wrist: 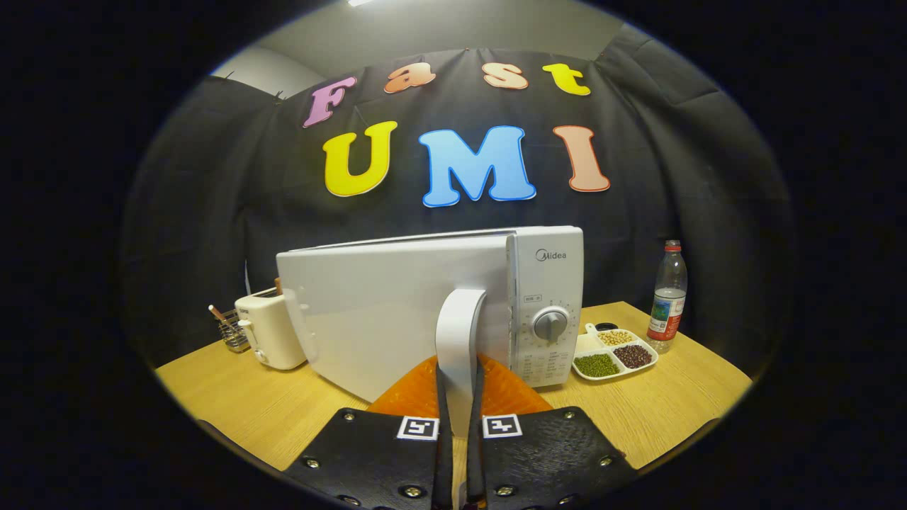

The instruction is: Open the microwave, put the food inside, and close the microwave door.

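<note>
- Gripper [459, 397]: fingers drawn close together, both pressing on the door handle [459, 333] from either side; handle clenched between them
- Microwave [545, 297]: stood on the table [234, 404], beyond the fingers; its control panel with a round dial [550, 324] faced the camera just right of the handle
- Door [382, 312]: swung partly open, its outer face angled away to the left of the handle; the cavity behind it was hidden
- Food: an orange shape [510, 393] showed just behind the fingers, low in front of the microwave; whether this was the food could not be told
- Toaster [269, 333]: stood left of the door, with a wire holder [230, 333] just beyond it
- Tray [615, 353]: a divided dish of beans lay right of the microwave, on the table
- Bottle [667, 297]: stood upright just beside the tray, on its far right
</note>
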